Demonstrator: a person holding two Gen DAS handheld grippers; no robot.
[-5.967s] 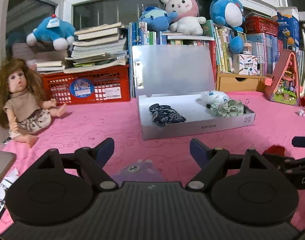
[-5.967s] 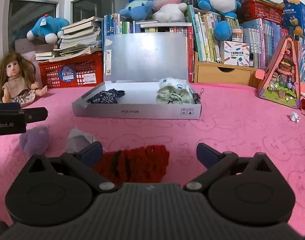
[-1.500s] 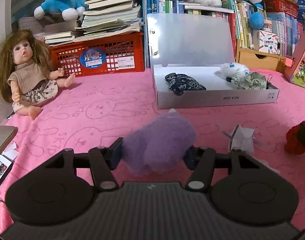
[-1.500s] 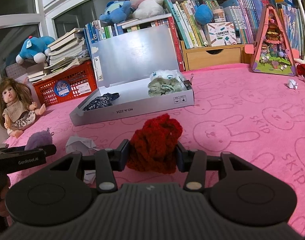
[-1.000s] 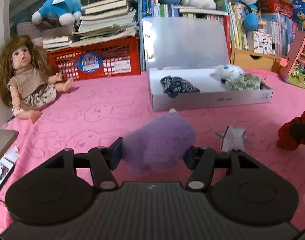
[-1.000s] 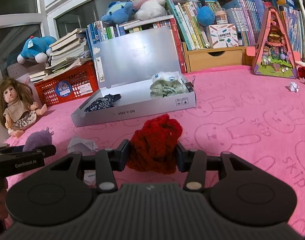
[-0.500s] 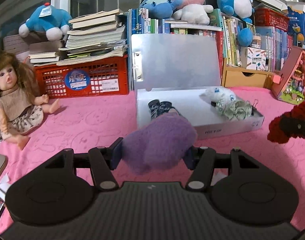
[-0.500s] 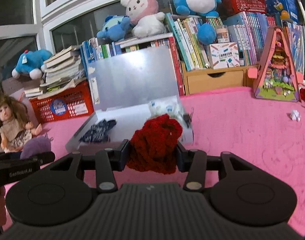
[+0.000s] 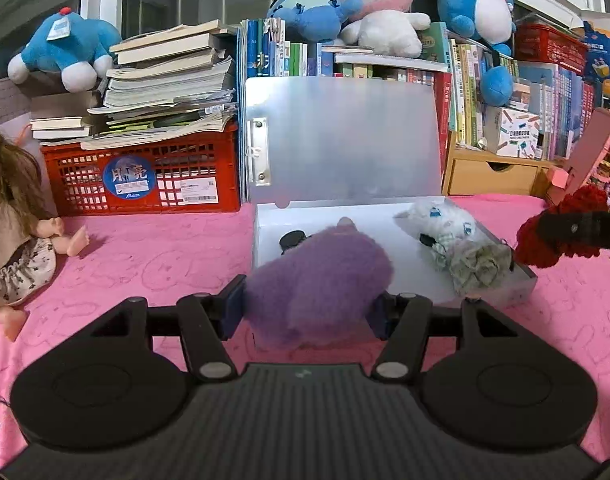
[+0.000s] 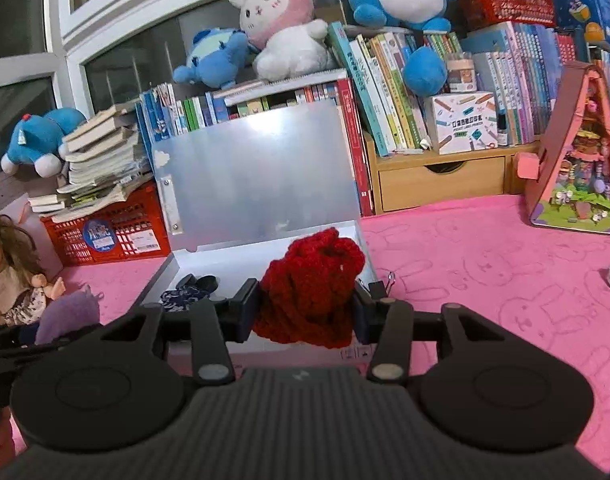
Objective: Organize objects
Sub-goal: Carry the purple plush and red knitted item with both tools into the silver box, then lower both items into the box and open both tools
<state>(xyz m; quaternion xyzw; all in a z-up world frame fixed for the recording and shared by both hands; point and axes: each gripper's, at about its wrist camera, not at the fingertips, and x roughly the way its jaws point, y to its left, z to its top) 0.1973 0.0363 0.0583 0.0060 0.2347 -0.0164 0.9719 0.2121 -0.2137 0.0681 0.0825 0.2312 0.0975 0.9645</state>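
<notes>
- My left tool is partly closed on a fuzzy purple plush; both pads press into its sides, and it hangs clear of the pink counter.
- From the left wrist view, the purple plush sits over the near left corner of the open white box, hiding most of the dark patterned cloth inside.
- My right tool is clamped at a similar part-closed width on a red knitted piece, held in front of the box.
- In the left view the red knit shows at 3 o'clock, off the box's right end, gripped by the other tool's dark finger.
- A white plush and a greenish cloth bundle lie in the right half of the box; a binder clip sits at its right end.
- The box lid stands upright at 12 o'clock, against the books.
- A doll sits at 9 o'clock beside a red crate.
</notes>
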